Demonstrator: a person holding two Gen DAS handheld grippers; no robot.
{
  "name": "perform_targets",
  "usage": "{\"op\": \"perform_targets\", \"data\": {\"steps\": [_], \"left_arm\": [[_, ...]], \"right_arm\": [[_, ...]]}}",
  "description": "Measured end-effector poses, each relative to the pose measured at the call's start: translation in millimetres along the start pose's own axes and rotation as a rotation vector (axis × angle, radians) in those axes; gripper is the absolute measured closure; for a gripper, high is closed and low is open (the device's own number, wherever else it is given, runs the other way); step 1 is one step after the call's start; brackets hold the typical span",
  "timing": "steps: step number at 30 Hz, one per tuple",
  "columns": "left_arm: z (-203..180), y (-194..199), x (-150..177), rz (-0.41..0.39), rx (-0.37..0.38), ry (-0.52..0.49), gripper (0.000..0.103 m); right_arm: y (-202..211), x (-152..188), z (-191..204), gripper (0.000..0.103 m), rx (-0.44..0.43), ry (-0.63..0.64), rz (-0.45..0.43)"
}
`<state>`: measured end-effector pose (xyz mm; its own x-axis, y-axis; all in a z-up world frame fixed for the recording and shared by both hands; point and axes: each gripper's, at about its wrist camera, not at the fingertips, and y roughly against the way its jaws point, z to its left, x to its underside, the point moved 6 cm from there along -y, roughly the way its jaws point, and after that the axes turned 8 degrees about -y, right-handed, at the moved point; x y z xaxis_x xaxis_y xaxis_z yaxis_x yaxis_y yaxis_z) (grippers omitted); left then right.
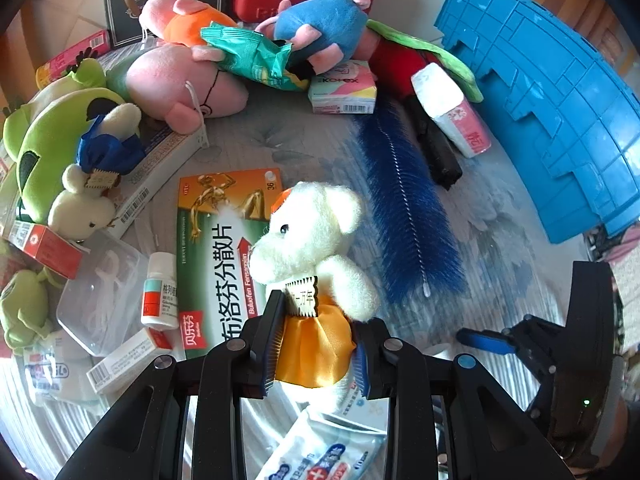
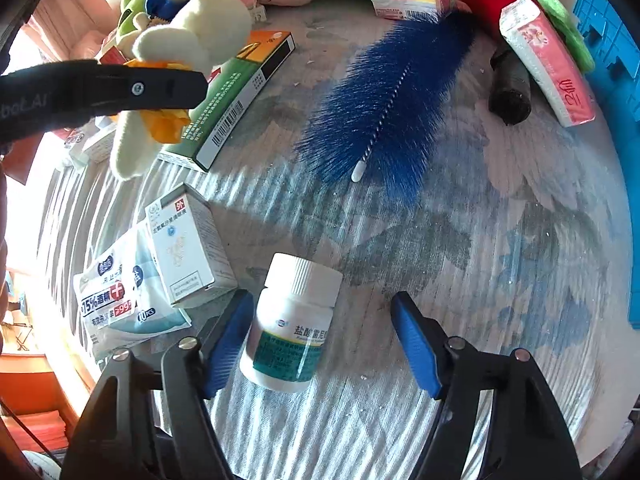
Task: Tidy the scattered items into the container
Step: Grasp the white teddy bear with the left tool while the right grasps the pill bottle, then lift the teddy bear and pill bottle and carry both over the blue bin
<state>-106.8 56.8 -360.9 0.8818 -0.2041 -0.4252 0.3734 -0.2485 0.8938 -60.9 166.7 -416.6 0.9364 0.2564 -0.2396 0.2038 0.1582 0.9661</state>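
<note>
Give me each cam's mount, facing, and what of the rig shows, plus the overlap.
Left wrist: on the left gripper, facing steeply down; fingers shut on the white bear; right gripper visible.
Right wrist: on the right gripper, facing down; open fingers straddle the white bottle; left gripper's finger visible.
Shared: bear, blue brush, green medicine box, blue container.

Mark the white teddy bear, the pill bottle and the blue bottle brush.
white teddy bear (image 1: 308, 228), left wrist view, on its head
pill bottle (image 2: 290, 328), right wrist view, on its label
blue bottle brush (image 2: 384, 108), right wrist view, on the bristles
</note>
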Motion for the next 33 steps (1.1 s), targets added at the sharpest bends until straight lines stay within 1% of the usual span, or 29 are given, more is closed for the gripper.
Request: {"op": "perform_targets", "data": {"steps": [1, 3, 4, 5, 9, 14, 26, 30, 33], "left_arm": [[0.6, 0.4, 0.0, -0.001, -0.001, -0.001, 0.074], [1.4, 1.5, -0.2, -0.004, -0.002, 0.0, 0.074], [1.6, 2.3, -0.7, -0.005, -0.003, 0.0, 0.074], [1.8, 3.1, -1.2, -0.007, -0.003, -0.001, 0.074], [-0.1, 5.8, -3.2, -0.011, -0.005, -0.007, 0.074], [-4.6, 12.4, -7.5, -0.027, -0.011, -0.023, 0.074], [-8.5, 38.0, -21.4, -0.07, -0.031, -0.031, 0.074], [-9.3, 53.2, -28.0, -0.092, -0.04, -0.032, 0.074], [-9.8, 66.9, -34.3, -0.112, -0.046, -0.029, 0.074]], "right_arm": [[-0.2, -0.5, 0.7, 0.032, 0.003, 0.002, 0.0], [0.5, -1.8, 1.4, 0.042, 0.018, 0.013, -0.004], [1.9, -2.8, 1.3, 0.057, 0.02, 0.014, -0.009], [3.0, -3.8, 0.9, 0.068, 0.017, 0.011, -0.009], [4.7, -5.8, -1.1, 0.068, -0.001, 0.003, 0.006], [14.6, -10.7, -2.8, 0.068, -0.006, 0.0, -0.013], [57.1, -28.8, -4.8, 0.068, -0.015, 0.003, -0.093], [75.1, -34.2, -5.9, 0.068, -0.016, 0.004, -0.128], [87.1, -45.4, -13.2, 0.068, -0.012, 0.007, -0.157]]}}
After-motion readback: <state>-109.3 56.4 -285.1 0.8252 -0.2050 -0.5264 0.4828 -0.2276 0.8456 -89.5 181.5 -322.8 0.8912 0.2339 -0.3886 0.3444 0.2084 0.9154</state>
